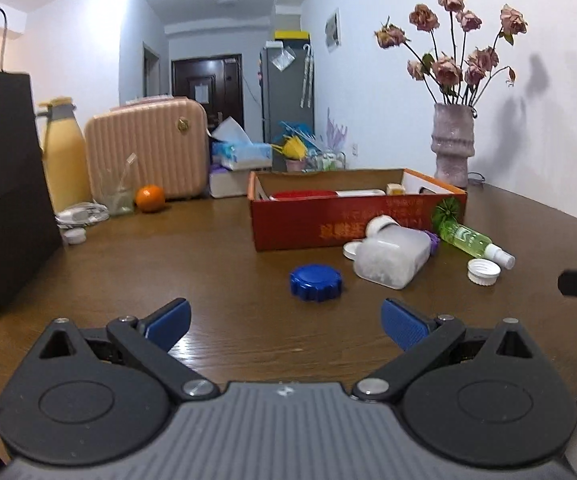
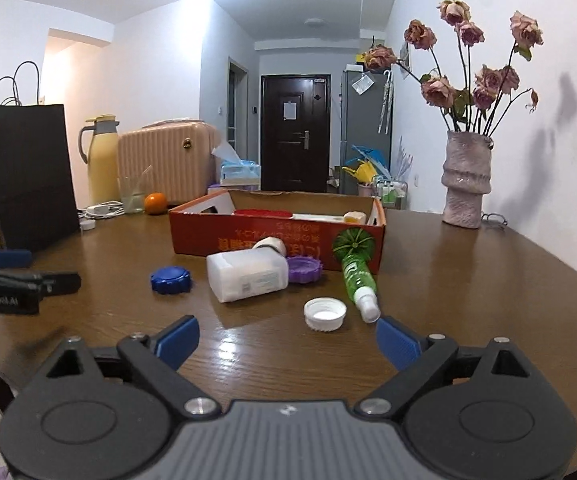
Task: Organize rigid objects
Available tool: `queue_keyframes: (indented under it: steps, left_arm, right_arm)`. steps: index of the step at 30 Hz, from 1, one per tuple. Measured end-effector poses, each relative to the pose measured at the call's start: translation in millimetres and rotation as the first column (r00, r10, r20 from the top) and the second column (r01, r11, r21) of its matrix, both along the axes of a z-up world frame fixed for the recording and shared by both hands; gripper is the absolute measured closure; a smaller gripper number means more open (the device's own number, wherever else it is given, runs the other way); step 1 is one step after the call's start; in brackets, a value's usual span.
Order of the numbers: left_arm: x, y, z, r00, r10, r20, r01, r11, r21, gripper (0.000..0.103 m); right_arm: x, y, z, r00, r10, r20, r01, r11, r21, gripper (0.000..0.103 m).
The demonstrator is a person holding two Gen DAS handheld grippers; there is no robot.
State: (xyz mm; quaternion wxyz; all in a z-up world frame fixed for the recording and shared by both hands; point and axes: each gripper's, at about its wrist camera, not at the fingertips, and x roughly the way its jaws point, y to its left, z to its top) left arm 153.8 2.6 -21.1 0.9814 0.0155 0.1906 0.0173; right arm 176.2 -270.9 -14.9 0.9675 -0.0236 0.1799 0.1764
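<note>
While both claws hung spread and empty, the blue cap [image 1: 315, 281] lay on the table [image 1: 216, 248] at twelve o'clock from the left claw [image 1: 285, 322], nearer than the right claw [image 2: 287, 343].

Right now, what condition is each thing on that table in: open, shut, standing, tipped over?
left gripper: open, empty.
right gripper: open, empty.
red box: open-topped, holding a few items.
white bottle: lying on its side, uncapped.
green spray bottle: lying down, cap on.
white cap: loose, open side up.
blue lid: loose, lying flat.
purple lid: loose, beside the white bottle.
vase: upright, holding wilted roses.
</note>
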Motion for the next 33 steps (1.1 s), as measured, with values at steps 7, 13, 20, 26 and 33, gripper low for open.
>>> queue_keyframes:
  steps: [7,13,20,26,33]
  left_arm:
    - [40.4,-19.1,-1.1,0.998,-0.057,-0.027,0.053,0.993,-0.105,0.000]
    - [92.3,-34.6,-0.5,0.993,-0.091,-0.070,0.077,0.981,-0.180,0.018]
    - [163.2,-20.6,-9.9,0.969,-0.197,-0.148,0.112,0.886,-0.449,0.057]
    - [180.5,-13.9,-23.2,0.959,-0.228,-0.171,0.103,0.837,-0.538,0.066]
    - [171.8,-9.2,-21.9,0.953,-0.244,-0.182,0.102,0.818,-0.566,0.067]
  right_arm:
    - [42.9,-2.7,-0.7,0.998,0.005,-0.062,-0.001,0.998,0.058,0.028]
    - [98.7,2.5,-2.8,0.989,0.053,-0.140,-0.030,0.986,0.162,0.047]
    - [179.5,20.5,-1.7,0.978,0.079,-0.195,-0.034,0.974,0.223,0.059]
    - [223.5,43.1,-16.8,0.948,0.149,-0.282,-0.077,0.965,0.250,0.074]
    - [216.3,48.6,-17.9,0.943,0.155,-0.294,-0.087,0.969,0.232,0.079]
